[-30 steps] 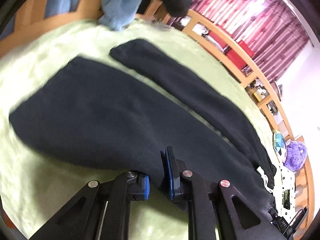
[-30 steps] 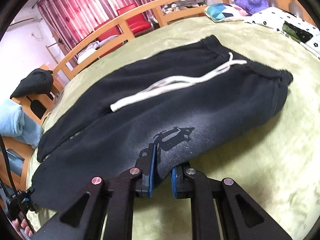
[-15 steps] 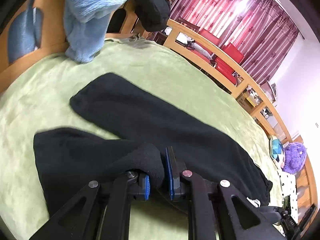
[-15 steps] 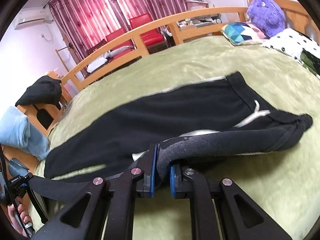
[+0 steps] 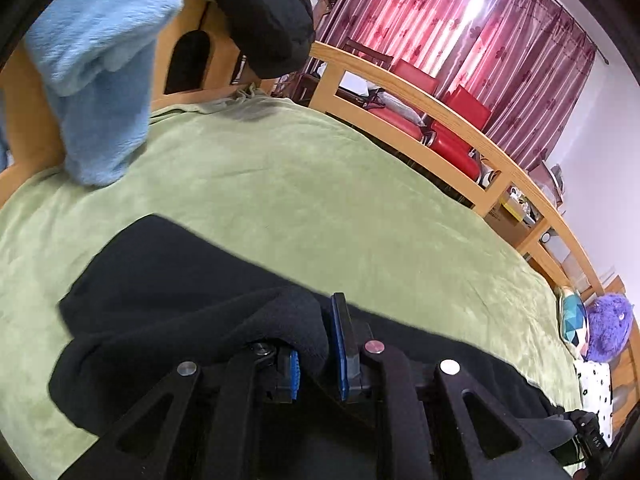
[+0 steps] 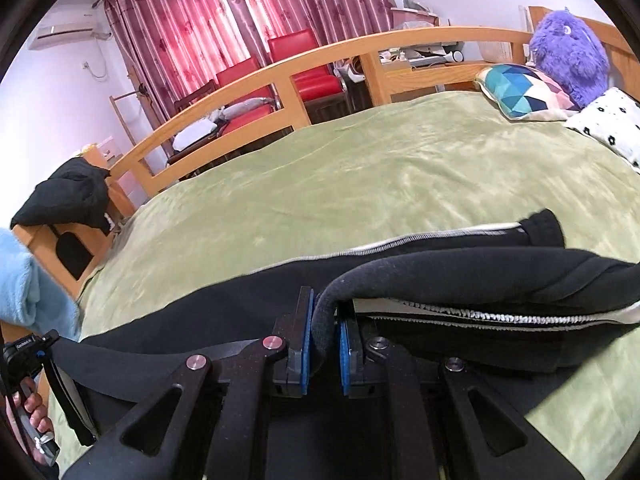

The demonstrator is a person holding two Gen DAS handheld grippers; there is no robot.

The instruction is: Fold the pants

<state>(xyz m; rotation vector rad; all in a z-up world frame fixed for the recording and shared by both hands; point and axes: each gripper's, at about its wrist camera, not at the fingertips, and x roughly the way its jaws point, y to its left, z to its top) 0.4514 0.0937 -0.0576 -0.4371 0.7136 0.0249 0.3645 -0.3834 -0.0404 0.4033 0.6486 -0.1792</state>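
Both my tongs clamped on the black pants (image 5: 168, 280): left tongs (image 5: 316, 354) grip a leg, right tongs (image 6: 323, 320) the waist end, lifted over the bed (image 6: 360, 168). Risk: thin pinch slips, fold lands crooked.

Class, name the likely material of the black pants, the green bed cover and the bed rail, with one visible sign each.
Black pants: probably matte fleece knit; fuzzy nap at the fold. Green bed cover: plush, velvety fabric; shaded, brushed patches. Bed rail: apparently light, smooth-finished wood; visible grain.

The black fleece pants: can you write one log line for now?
black fleece pants: mid-fold | left hand-held gripper: clamped on pants | right hand-held gripper: clamped on pants
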